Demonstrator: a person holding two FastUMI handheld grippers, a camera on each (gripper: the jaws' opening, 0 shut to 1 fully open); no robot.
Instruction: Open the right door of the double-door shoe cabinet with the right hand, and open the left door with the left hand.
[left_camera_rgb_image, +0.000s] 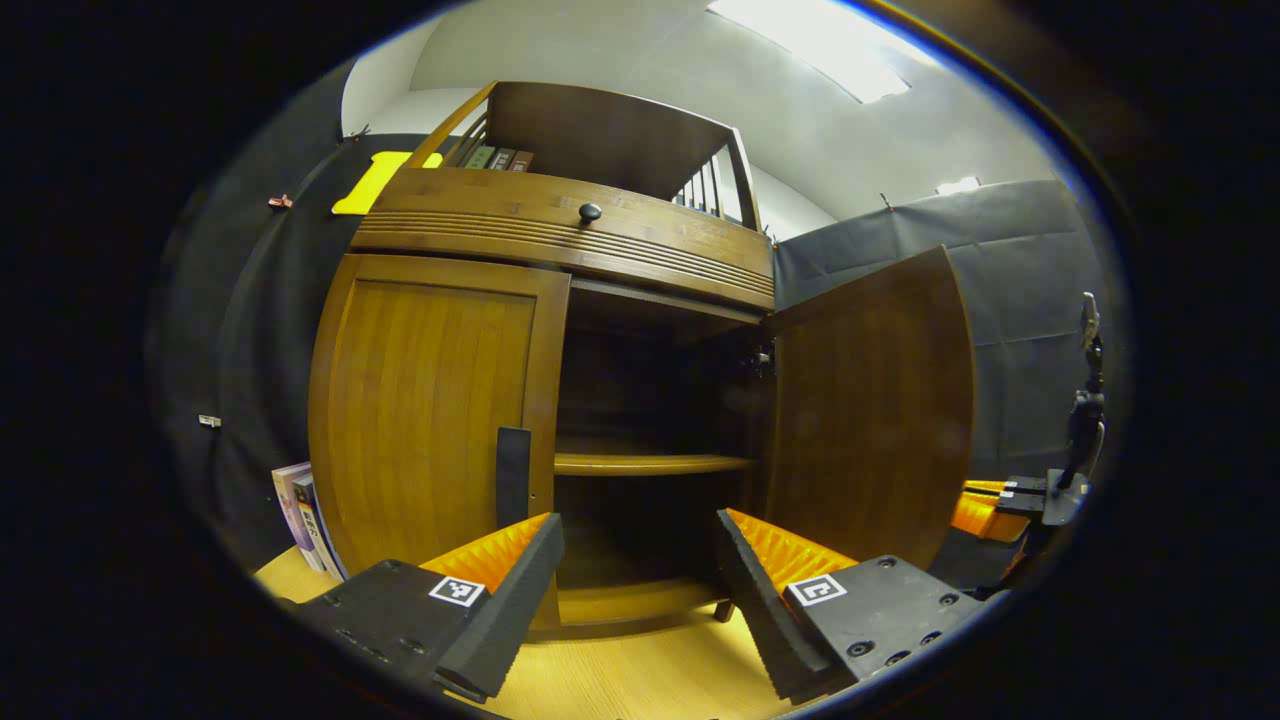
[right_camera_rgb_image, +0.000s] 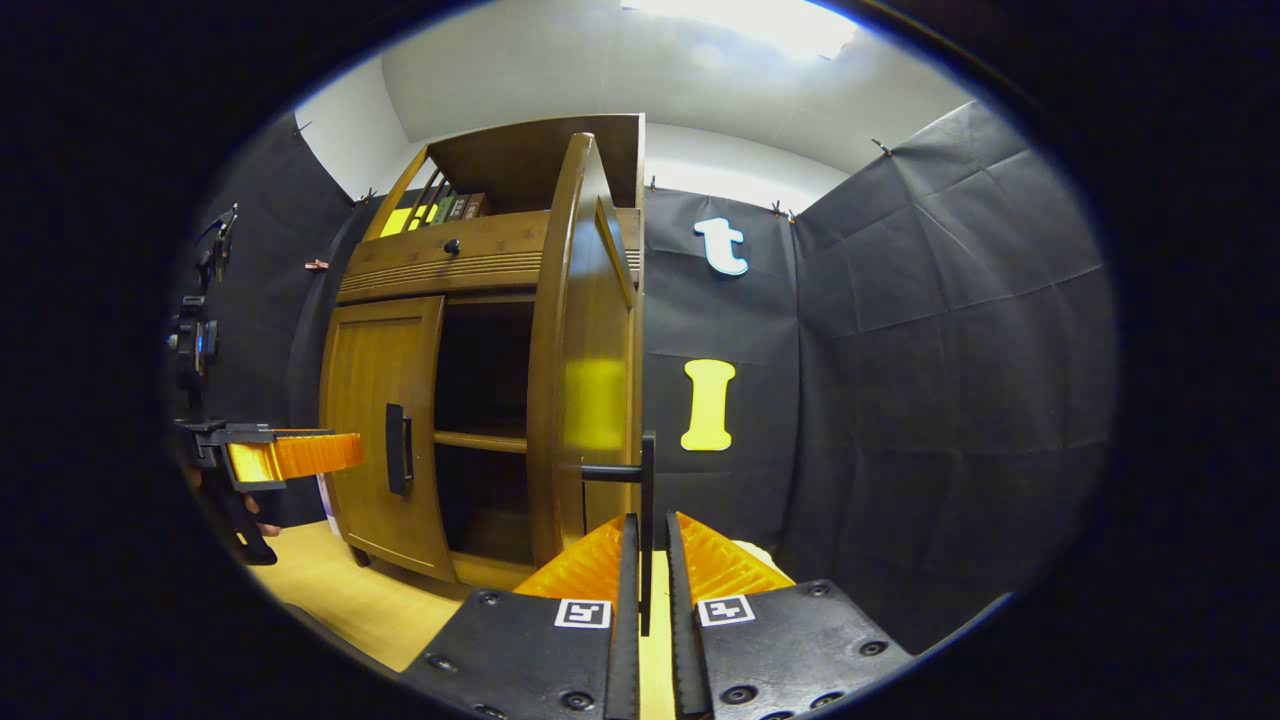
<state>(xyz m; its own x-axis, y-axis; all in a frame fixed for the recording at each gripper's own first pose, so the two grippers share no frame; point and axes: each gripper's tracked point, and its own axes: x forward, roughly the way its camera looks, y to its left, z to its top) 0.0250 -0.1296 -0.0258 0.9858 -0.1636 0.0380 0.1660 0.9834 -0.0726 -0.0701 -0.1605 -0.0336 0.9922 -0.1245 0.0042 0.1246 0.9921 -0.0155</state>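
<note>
Left hand-held gripper agape, right clamped

Left gripper: blk screwed mounts w/ square b/w marker tags.

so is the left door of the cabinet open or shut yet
Shut. The brown wooden left door lies flush in the cabinet front, its black bar handle ungripped, with the open left tongs before it; the right door is swung out.

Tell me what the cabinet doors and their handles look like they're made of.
The left door and right door look like wood with a warm brown glossy varnish: vertical grain shows, and light reflects off the right door. The handles look like matte black metal or plastic bars; which one is unclear.
</note>
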